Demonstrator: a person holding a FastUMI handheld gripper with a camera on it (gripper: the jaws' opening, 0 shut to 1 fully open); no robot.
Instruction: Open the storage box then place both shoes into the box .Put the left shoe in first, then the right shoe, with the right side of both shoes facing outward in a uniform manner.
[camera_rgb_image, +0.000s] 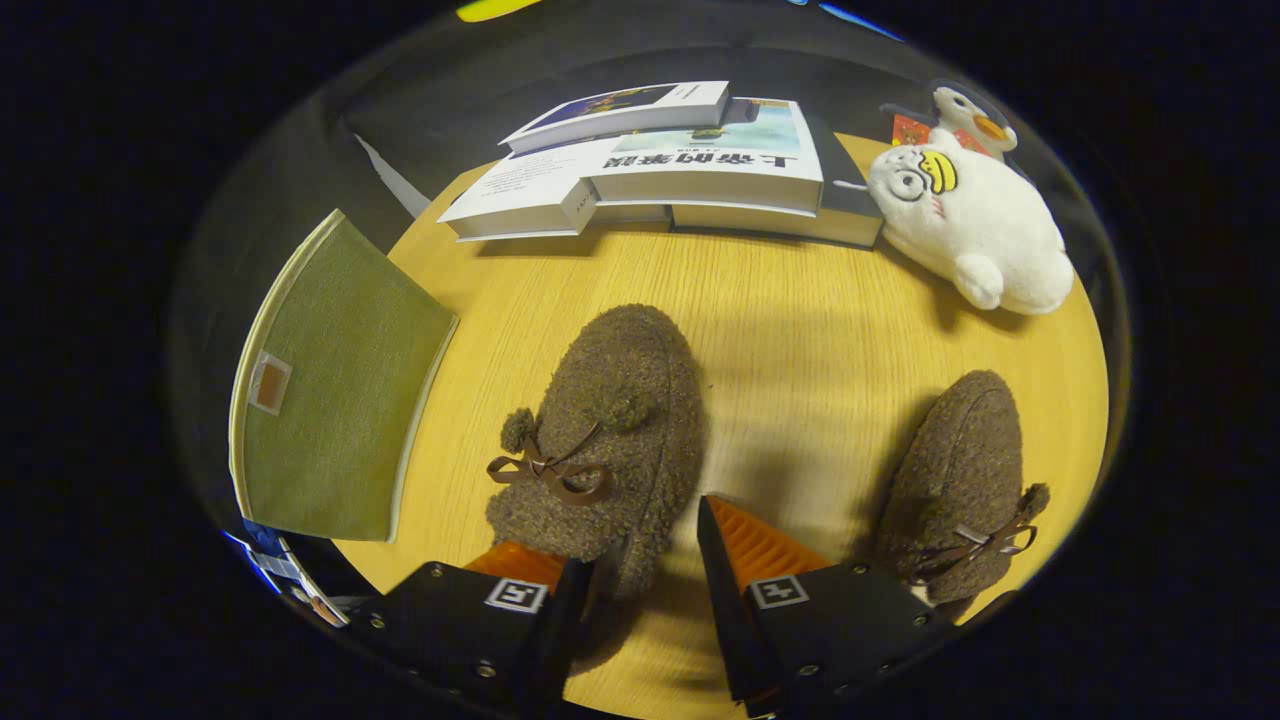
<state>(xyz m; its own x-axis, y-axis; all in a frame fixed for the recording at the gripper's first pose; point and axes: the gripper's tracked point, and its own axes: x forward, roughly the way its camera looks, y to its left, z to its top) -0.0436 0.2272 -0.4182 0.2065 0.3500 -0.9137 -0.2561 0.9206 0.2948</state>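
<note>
While the green storage box (335, 400) sits at the far left of the wooden table (800, 330), half over the edge, its fabric lid looks flat and shut, so the opening step reads as not yet done, though the seam is hard to make out. Right of it lies the nearer fuzzy brown shoe (605, 430), toe pointing away toward the books, its bow and pompom (545, 465) facing the box side. The gripper (650, 570) straddles this shoe's heel end: the left finger is partly hidden behind the fuzz, the right finger stands just clear on the shoe's other flank, with a gap of table showing. Jaws are wide apart, nothing clamped; whether the left pad touches the fuzz cannot be told. That straddle looks like a lineup for a heel grab, likely chosen because the heel is the narrowest, firmest part. Behind, a stack of books (680, 160) lies along the table's back edge, well apart from both shoes. Further right, the second shoe (960, 480) rests near the table's rim, toe also pointing away, bow toward the outside, just beside the right finger's housing but untouched. A white plush toy (975, 235) lies beyond it by the books, with a smaller penguin figure (965, 115) behind. Which shoe is left cannot be told for sure.
</note>
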